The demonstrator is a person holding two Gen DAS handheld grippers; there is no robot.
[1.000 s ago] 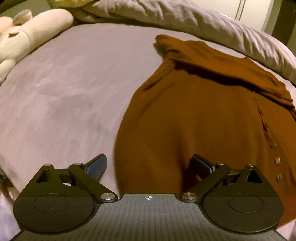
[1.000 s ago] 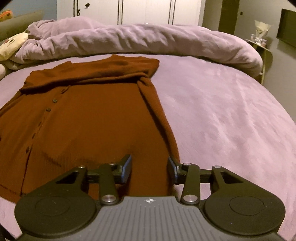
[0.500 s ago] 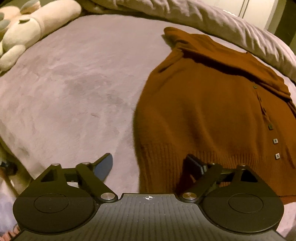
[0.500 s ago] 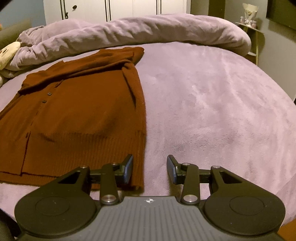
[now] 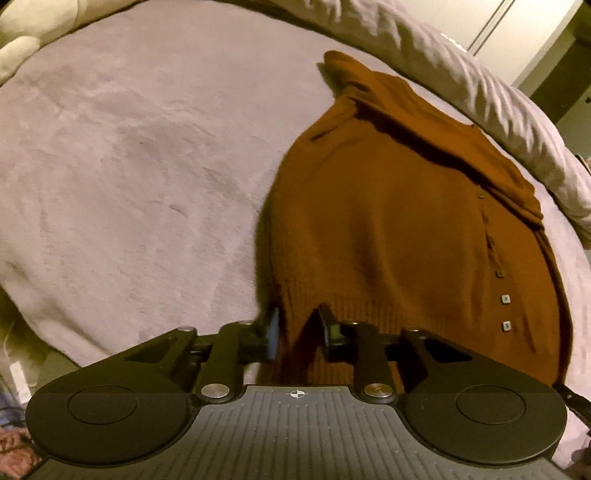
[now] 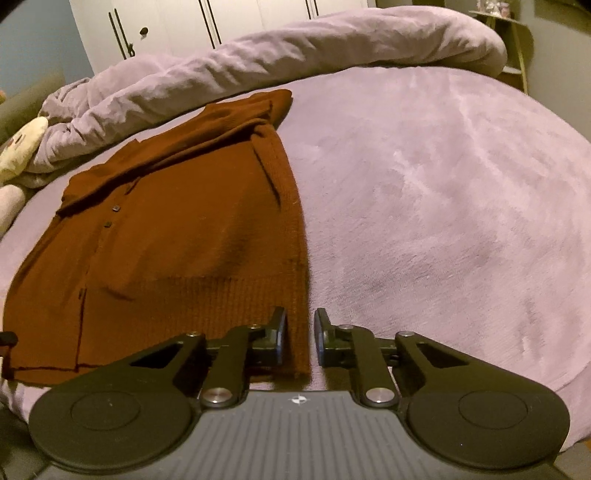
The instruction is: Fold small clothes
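Observation:
A rust-brown buttoned cardigan [image 5: 388,229] lies flat on the bed, hem toward me and sleeves folded across the chest. My left gripper [image 5: 298,328] is at the hem's left corner. Its jaws are closing, and the ribbed hem is bunched and drawn up between the pads. In the right wrist view the cardigan [image 6: 192,229] fills the left half. My right gripper [image 6: 300,332] is at the hem's right corner. Its jaws are closing too, nearly together, with the side edge of the hem pinched between them.
The bed has a lilac plush cover [image 6: 424,203]. A rolled grey-lilac duvet [image 6: 295,48] lies along the far side. A cream plush toy [image 5: 22,37] sits at the far left. White wardrobe doors [image 6: 166,26] stand behind the bed.
Both grippers drew back to the near hem corners and closed their jaws from wide apart onto the ribbed hem. The left corner now rises between the left pads.

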